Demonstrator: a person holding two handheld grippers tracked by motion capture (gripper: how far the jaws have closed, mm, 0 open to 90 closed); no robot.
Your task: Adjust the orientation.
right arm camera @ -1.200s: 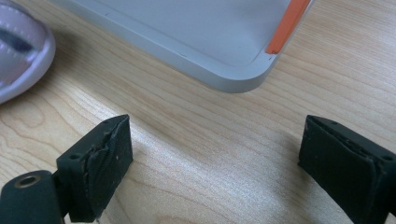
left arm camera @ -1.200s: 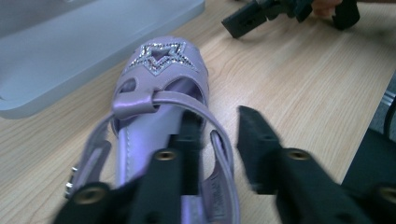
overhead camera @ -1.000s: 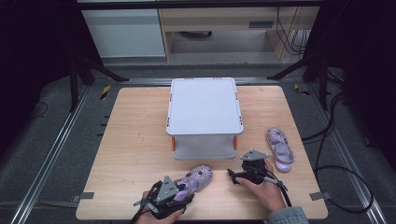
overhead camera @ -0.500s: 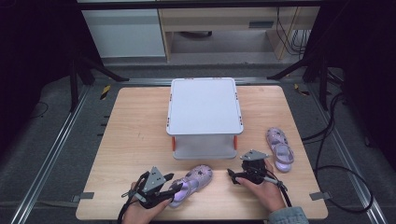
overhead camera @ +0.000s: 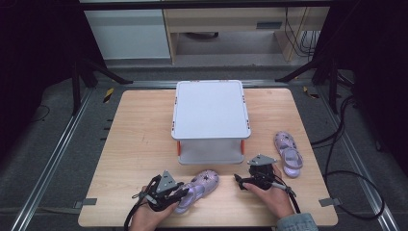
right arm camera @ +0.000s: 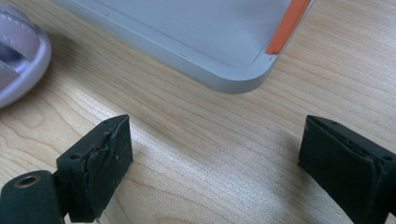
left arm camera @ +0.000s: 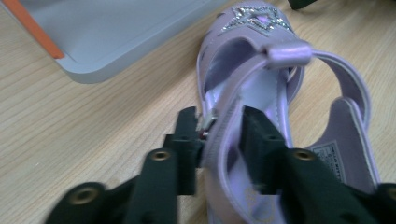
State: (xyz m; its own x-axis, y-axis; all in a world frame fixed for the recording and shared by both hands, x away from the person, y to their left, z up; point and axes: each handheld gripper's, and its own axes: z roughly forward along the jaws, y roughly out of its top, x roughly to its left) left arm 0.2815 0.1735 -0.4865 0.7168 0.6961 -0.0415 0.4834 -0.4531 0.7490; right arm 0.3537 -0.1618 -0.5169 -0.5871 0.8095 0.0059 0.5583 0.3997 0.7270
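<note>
- the purple sandal point(overhead camera: 198, 188) lies on the counter point(overhead camera: 139, 144) near its front edge, just in front of the grey stand point(overhead camera: 210, 108).
- in the left gripper view the sandal point(left arm camera: 261, 93) has a shiny star on its toe, and the toe points toward the stand point(left arm camera: 116, 32).
- the left gripper point(overhead camera: 179, 196) is at the heel end of this sandal, held in the person's left hand point(overhead camera: 149, 214).
- its jaws have just been closing, and the side strap of the sandal sits between them.
- in the left gripper view the left gripper point(left arm camera: 217, 135) has both black jaws right against that strap, one on each side, so it is clamped on the sandal.
- the right gripper point(overhead camera: 254, 174) rests on the counter to the right of the sandal, a little apart from it, held in the right hand point(overhead camera: 272, 195).
- in the right gripper view the right gripper point(right arm camera: 215, 149) has its jaws wide apart, with bare wood between them.
- that view looks at a corner of the stand point(right arm camera: 201, 37), which has an orange post.
- a second purple sandal point(overhead camera: 287, 153) lies near the right gripper, toward the right edge of the counter.
- the stand sits in the middle of the counter, with a flat top and a lower shelf.
</note>
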